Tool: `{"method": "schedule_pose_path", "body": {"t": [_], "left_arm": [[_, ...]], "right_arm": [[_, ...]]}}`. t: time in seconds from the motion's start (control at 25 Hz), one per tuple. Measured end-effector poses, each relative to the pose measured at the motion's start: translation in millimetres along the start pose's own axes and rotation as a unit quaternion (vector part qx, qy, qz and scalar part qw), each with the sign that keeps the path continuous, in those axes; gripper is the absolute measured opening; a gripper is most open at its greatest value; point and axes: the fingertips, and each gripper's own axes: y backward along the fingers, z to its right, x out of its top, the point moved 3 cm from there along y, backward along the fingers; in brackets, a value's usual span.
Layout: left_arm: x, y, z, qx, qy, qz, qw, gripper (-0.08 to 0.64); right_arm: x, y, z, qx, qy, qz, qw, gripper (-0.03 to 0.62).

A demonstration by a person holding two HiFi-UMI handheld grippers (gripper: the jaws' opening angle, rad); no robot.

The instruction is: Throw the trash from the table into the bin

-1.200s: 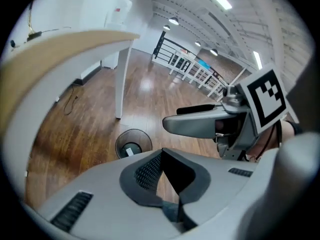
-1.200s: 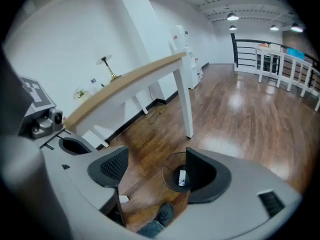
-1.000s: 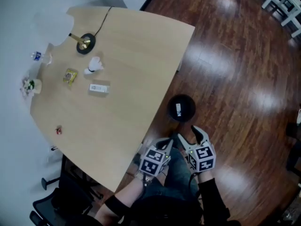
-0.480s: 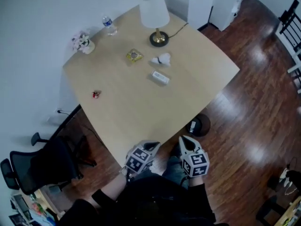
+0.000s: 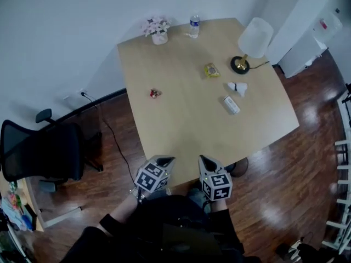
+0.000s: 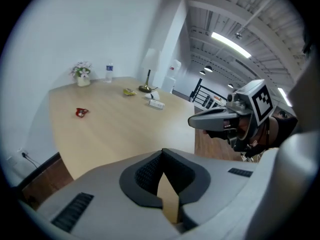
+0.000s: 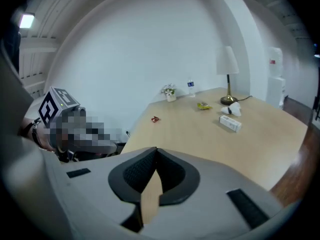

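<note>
Four bits of trash lie on the wooden table [image 5: 181, 130]: a red wrapper [image 5: 155, 93], a yellow wrapper [image 5: 211, 70], a crumpled white tissue [image 5: 238, 87] and a small white box [image 5: 231, 104]. The black bin [image 5: 239, 167] peeks out on the floor past the table's near right edge. My left gripper [image 5: 165, 160] and right gripper [image 5: 204, 159] hover side by side at the near edge, far from the trash. In the left gripper view the left gripper [image 6: 162, 154] is shut and empty. The right gripper [image 7: 156, 151] is likewise shut on nothing, with the white box [image 7: 230, 123] ahead.
A table lamp [image 5: 247, 48], a flower pot [image 5: 158, 30] and a water bottle [image 5: 194, 25] stand along the table's far side. A black office chair [image 5: 41, 149] sits at the left on the dark wood floor. A cable [image 5: 104, 125] runs from a wall socket.
The view has swung from the bin to the table. Both grippers moved from above the bin to the table's near edge. The right gripper's jaws, open a second ago, have shut.
</note>
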Motion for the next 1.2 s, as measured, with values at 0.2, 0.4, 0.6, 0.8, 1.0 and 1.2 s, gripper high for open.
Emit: {"method": "schedule_pose_path", "body": {"t": [0.2,0.4,0.6,0.8,1.0,1.2], "left_arm": [[-9,25,-54,0.032,0.047,0.025,0.9981,0.003],[-13,35,-116,0.067,0.077,0.043,0.9939,0.003],[-5,39,-159,0.079,0.092,0.049,0.9914,0.003],[-4,43,-185,0.079,0.102,0.053,0.9902,0.003],[-14,45,-200,0.078,0.115,0.057,0.9887,0.003],[-25,49,-203,0.077,0.125,0.056,0.9875,0.003]], "right_arm": [[17,-50,-36,0.011,0.052,-0.021,0.998,0.008],[42,-116,-65,0.016,0.092,-0.028,0.995,0.008],[69,-185,-74,0.011,0.121,-0.029,0.992,0.009],[90,-246,-73,0.006,0.132,-0.042,0.99,0.073],[110,-308,-58,-0.002,0.14,-0.058,0.988,0.281],[133,-358,-41,-0.016,0.151,-0.071,0.986,0.318]]}}
